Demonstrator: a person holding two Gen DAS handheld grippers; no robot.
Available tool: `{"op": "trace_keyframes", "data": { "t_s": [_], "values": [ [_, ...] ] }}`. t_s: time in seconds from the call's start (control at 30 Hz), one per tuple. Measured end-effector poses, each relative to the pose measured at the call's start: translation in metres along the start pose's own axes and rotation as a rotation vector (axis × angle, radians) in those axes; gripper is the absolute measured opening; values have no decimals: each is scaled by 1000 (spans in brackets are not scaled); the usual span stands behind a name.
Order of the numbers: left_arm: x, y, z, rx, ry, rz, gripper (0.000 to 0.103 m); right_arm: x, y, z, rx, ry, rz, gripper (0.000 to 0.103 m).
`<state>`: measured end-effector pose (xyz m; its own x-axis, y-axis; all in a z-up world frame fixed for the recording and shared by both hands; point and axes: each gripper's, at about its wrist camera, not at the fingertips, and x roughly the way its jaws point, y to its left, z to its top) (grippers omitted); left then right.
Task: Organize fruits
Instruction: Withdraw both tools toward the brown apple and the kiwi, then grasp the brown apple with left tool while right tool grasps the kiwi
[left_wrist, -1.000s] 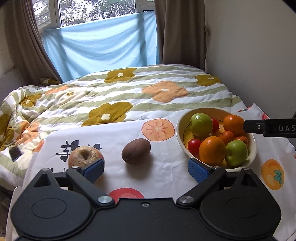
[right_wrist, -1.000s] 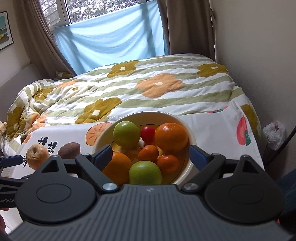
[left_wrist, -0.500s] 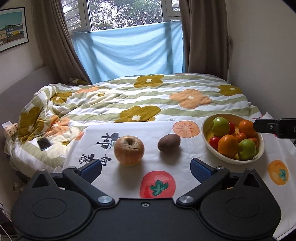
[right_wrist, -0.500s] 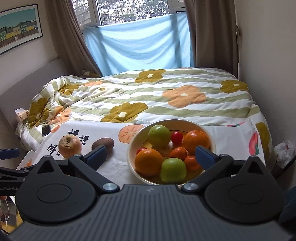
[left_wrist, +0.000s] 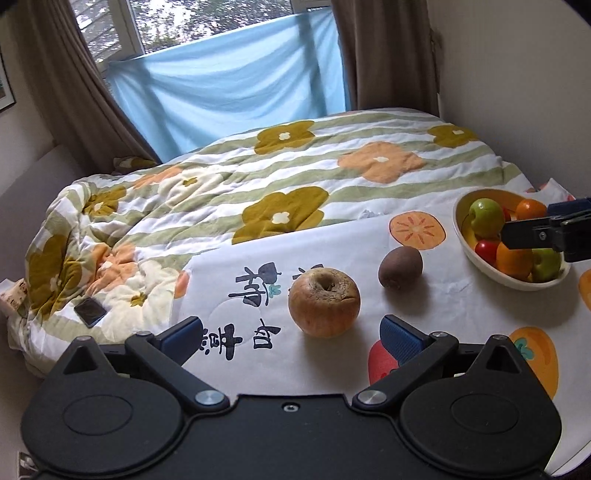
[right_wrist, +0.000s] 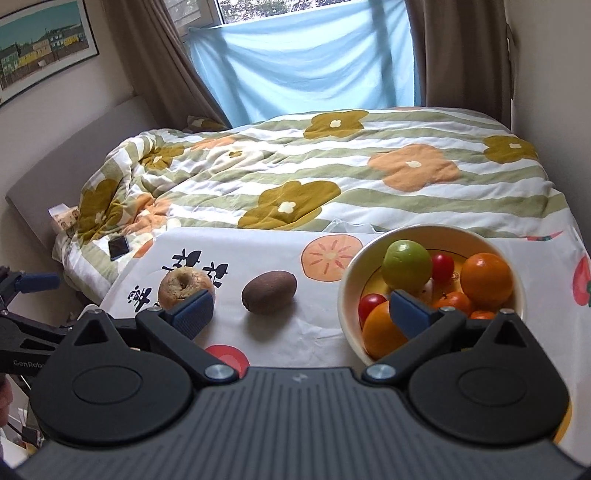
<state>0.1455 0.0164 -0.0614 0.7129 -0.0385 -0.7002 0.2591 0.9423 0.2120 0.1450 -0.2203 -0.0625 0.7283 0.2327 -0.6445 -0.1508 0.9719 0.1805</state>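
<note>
Left fingers (left_wrist: 400, 338) spread (empty), wrinkled apple (left_wrist: 324, 302) just ahead

You have 2 loose fruits lying on the white fruit-print cloth (left_wrist: 332, 369): a wrinkled, brownish-yellow apple (left_wrist: 324, 302) sitting upright with its stem hollow facing up, and to its right, apart from it, a fuzzy brown oval kiwi (left_wrist: 400, 266) lying on its side. Further right stands your cream round bowl (right_wrist: 349, 295), apart from the kiwi. It holds a green apple (right_wrist: 407, 266) at the back, 2 large oranges (right_wrist: 487, 279), 2 small red tomatoes (right_wrist: 442, 267) and small tangerines (right_wrist: 452, 302). In the left view you also see a second green apple (left_wrist: 546, 265) at the bowl's near side.
</note>
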Motion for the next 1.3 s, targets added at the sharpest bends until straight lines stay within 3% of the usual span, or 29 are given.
{"op": "trace_keyframes", "data": {
  "t_s": [0.3, 0.67, 1.03, 1.3],
  "values": [
    [59, 9, 9, 114, 29, -123, 103, 47, 17, 14, -111, 15, -27, 103],
    [113, 8, 7, 206, 78, -269, 102, 101, 22, 26, -184, 129, 51, 103],
    [137, 10, 8, 190, 115, -355, 79, 132, 35, 28, -284, 201, 84, 103],
    [136, 12, 5, 208, 89, -380, 78, 153, 37, 28, -296, 253, 96, 103]
  ]
}}
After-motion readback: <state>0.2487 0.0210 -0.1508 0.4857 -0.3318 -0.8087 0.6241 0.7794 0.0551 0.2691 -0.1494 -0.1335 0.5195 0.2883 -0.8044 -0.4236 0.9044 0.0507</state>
